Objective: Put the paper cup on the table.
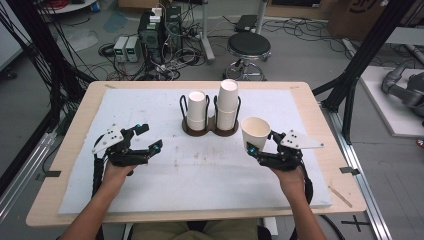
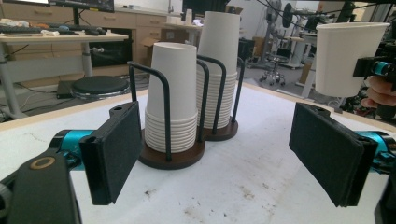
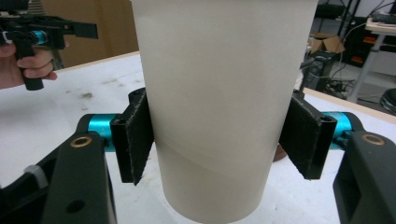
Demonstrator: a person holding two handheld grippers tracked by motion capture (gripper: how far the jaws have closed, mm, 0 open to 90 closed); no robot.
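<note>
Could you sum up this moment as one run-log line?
right gripper: shut on paper cup, upright, lifted | left gripper: open, empty | cup holder: two stacks

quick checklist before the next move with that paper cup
1. Right claw gripping the paper cup: ok, pads press on both sides.
2. Cup upright, mouth up: ok.
3. Cup clear of the holder: ok, it sits apart to the right.
4. Both cup stacks upright in the holder: ok.
5. Left claw open and holding nothing: ok.
6. Cup bottom off the mat: cannot tell.
</note>
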